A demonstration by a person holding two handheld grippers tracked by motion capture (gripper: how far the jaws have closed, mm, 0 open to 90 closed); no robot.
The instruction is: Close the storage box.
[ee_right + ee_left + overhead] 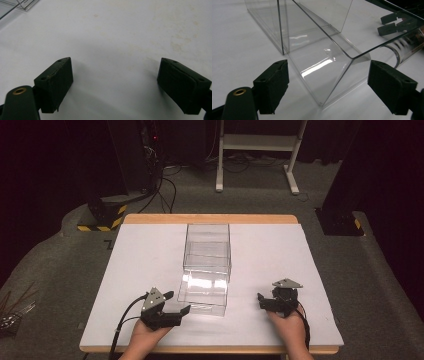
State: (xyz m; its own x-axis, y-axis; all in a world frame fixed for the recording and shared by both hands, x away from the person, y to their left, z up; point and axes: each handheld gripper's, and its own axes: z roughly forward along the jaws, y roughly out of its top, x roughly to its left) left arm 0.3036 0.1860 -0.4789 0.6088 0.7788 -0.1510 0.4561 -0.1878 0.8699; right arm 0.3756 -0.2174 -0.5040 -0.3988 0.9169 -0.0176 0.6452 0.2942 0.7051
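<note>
Clearance: one obstacle mid-bench, open surface either side.

The clear box [206,270] stands along the bench [270,250] centreline, running from near the far edge toward the near edge. Left tongs [327,82] sit wide apart just beside its near corner, which lies between the jaws without touching them. Right tongs [117,82], also spread, face bare white surface, well apart from the box. Both flanks of the box are open to the bench edges.

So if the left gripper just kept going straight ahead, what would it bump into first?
Probably the clear plastic box: its near corner sits just ahead of the open left gripper, between the jaws. Exact depth is hard to judge.
</note>
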